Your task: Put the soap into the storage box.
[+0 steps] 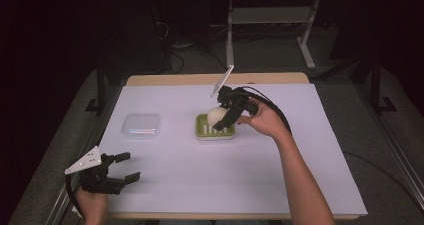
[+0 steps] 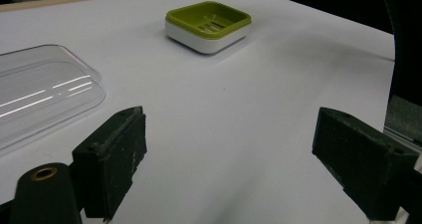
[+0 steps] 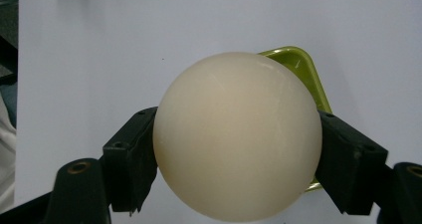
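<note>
Soap (image 3: 238, 137), smooth, rounded, likely slippery, was clamped at its widest girth by right gripper (image 3: 238, 149) over green dish (image 1: 202, 130); left gripper (image 1: 122, 167) hung released

Dim room; grey floor (image 1: 280, 52); white-topped table (image 1: 200, 180); white metal frame legs (image 1: 306, 45) behind; cables (image 1: 172, 52) on floor.
</note>
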`<state>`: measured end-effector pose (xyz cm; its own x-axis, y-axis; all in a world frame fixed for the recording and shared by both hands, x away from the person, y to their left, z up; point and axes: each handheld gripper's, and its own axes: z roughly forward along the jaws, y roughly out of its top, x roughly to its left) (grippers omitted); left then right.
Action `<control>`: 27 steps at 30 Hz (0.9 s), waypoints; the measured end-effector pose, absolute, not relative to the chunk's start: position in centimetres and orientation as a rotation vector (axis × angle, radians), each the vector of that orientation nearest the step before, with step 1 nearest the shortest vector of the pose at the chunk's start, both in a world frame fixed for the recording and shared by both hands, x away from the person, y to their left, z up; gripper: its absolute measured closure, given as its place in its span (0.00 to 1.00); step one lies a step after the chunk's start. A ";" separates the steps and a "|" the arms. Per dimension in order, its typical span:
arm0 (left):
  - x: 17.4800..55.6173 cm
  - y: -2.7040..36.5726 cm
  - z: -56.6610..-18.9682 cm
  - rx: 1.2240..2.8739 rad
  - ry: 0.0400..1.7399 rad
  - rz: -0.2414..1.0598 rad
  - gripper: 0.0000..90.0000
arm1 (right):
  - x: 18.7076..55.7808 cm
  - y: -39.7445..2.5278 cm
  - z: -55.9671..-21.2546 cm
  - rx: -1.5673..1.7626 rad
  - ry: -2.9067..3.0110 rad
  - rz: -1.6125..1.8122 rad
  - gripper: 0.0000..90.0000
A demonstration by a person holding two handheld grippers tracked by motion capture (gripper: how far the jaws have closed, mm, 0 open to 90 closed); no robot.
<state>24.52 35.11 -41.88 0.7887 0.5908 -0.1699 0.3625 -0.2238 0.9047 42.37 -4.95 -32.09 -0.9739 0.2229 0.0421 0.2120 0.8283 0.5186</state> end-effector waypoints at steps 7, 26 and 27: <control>24.6 35.2 -41.9 1.851 0.729 0.250 0.15 | 43.2 -4.5 -33.1 0.378 2.996 0.817 0.27; 24.6 35.2 -42.0 1.856 0.727 0.245 0.15 | 44.8 -3.8 -34.9 0.443 3.002 0.801 0.27; 24.6 35.2 -42.0 1.855 0.728 0.243 0.15 | 44.9 -3.8 -34.9 0.448 3.000 0.800 0.27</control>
